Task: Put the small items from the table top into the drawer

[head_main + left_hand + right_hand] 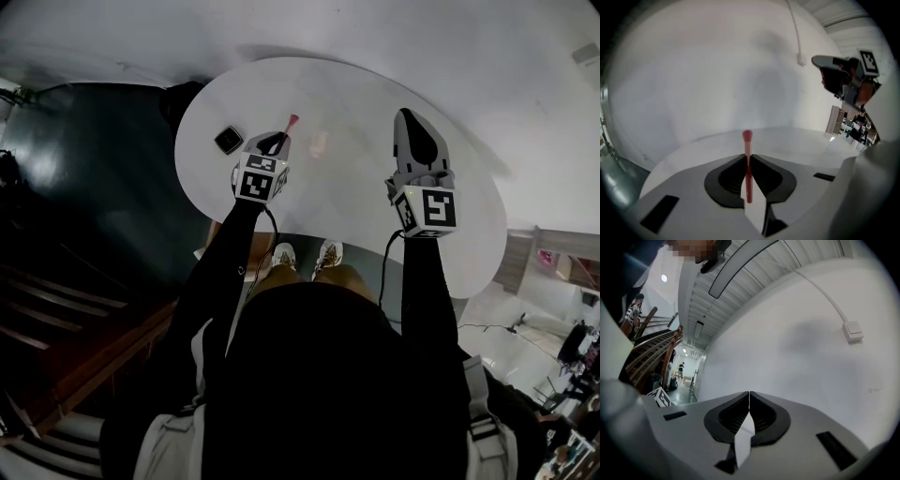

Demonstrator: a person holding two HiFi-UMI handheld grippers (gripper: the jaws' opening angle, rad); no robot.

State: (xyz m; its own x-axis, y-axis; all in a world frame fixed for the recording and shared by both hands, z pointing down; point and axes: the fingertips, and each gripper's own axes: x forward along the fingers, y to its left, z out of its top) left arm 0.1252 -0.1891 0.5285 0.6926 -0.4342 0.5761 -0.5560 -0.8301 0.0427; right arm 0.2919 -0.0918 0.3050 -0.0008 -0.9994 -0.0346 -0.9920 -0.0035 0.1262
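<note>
Black sleeves (pixel 225 253) reach out from the person's dark torso to two grippers held over a white oval table (pixel 356 94). The left gripper (pixel 275 142) is clenched on a thin red stick (pixel 292 122), its jaws pinching the shaft while the rounded head juts out past the tips, and a small black square thing (pixel 228 140) lies on the table just beside it. Well apart, the right gripper (pixel 406 117) has its jaws pressed together on nothing and faces a bare white wall (pixel 797 357).
</note>
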